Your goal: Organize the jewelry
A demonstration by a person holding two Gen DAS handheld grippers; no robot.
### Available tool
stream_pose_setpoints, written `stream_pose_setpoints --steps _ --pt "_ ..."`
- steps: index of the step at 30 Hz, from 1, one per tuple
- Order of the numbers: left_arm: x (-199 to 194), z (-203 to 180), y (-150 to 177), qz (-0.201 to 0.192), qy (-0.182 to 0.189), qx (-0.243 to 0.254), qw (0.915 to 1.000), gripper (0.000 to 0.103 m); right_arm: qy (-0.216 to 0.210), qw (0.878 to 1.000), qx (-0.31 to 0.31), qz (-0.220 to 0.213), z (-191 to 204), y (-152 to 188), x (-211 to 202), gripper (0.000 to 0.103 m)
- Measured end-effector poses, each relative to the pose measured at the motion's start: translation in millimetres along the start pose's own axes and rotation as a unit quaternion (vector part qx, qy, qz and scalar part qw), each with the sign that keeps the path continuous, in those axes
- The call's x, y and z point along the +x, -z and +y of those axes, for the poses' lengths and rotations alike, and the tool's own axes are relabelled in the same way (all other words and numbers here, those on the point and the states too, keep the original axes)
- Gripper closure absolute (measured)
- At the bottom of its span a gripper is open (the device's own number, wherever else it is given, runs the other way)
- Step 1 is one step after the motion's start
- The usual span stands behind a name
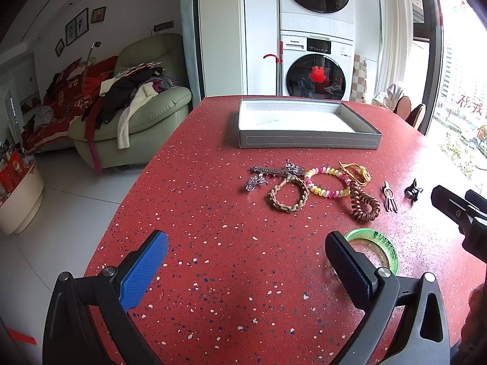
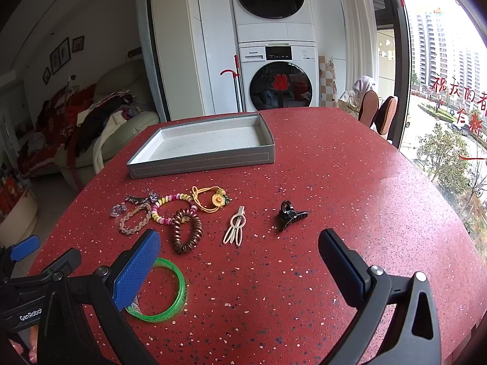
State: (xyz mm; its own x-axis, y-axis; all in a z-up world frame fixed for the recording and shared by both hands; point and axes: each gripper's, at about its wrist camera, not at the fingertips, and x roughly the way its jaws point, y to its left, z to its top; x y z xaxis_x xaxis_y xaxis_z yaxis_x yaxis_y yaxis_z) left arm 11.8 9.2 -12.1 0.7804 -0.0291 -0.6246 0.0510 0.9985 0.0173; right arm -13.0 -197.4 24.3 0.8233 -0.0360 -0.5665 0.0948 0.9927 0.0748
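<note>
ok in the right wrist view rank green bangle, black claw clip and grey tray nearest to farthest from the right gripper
1. green bangle, by the left finger, partly behind it
2. black claw clip, ahead, mid-table
3. grey tray, farthest, at the back left

Right gripper is open.

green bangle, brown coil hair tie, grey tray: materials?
Green bangle: translucent glossy plastic or resin by the look; light passes through its rim. Brown coil hair tie: springy plastic cord, shiny spiral ridges. Grey tray: likely board wrapped in matte faux leather, stitched border, pale lining.
</note>
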Motion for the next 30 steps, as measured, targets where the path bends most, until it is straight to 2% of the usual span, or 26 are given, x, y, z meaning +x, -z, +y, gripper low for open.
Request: stream_pose_setpoints --steps 24,30 --pt "1.9 -1.3 1.0 0.003 0.002 0.003 1.0 0.0 -0.001 1.0 -0.001 0.005 1.6 2.1 1.7 0.0" --pt "6.6 -10.0 1.3 0.016 0.032 0.025 0.999 0.0 0.004 0.999 0.012 0.032 -9.5 2.2 11.4 0.0"
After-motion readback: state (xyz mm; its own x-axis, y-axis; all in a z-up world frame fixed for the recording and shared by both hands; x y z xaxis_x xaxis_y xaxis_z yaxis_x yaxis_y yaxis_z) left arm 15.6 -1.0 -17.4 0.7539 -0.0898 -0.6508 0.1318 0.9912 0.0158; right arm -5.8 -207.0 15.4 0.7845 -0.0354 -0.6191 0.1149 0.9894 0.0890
